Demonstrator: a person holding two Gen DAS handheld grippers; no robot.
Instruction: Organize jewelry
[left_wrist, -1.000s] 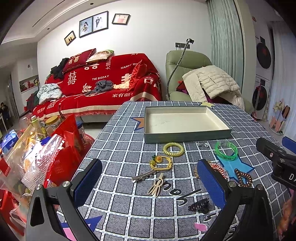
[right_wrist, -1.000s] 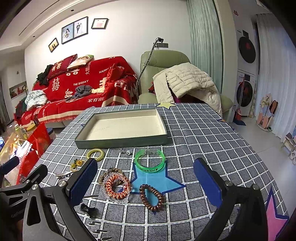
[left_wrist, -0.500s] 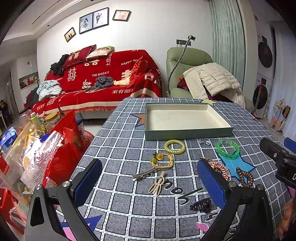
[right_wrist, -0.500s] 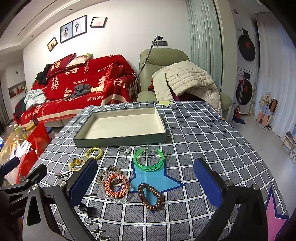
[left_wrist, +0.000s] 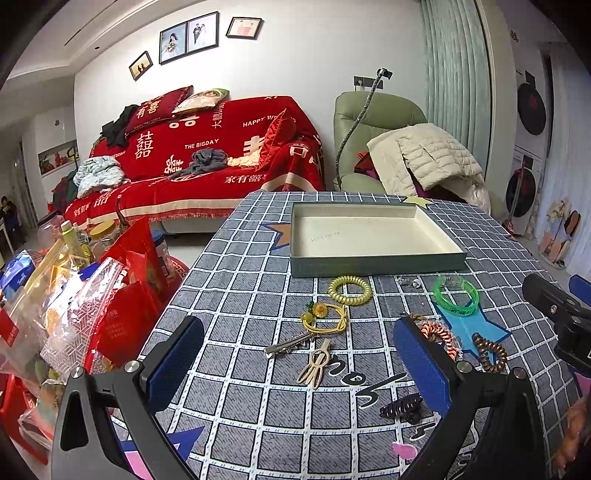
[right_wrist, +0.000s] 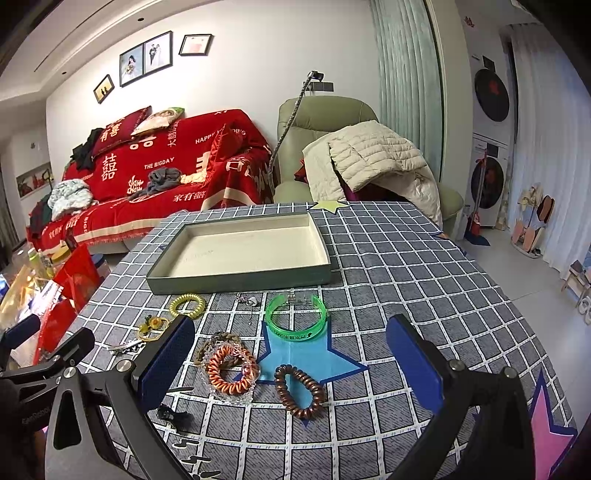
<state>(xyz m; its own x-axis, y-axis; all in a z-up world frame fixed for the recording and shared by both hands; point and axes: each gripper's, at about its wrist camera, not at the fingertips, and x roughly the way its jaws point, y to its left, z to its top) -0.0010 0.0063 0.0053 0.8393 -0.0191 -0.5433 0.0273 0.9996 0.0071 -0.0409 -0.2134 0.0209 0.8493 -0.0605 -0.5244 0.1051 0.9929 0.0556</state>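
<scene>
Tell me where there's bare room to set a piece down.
The tray is bare inside. The cloth right of the green bangle and tray, toward the table's right edge, is free. It is crowded in front of the tray: yellow coil, orange coil, brown coil.

A table (left_wrist: 236, 295) is covered in a grey checked cloth. A tray (right_wrist: 236, 277), green bangle (right_wrist: 295, 321), coil ties, clips and a claw clip (left_wrist: 400, 406) are scattered on it.
</scene>
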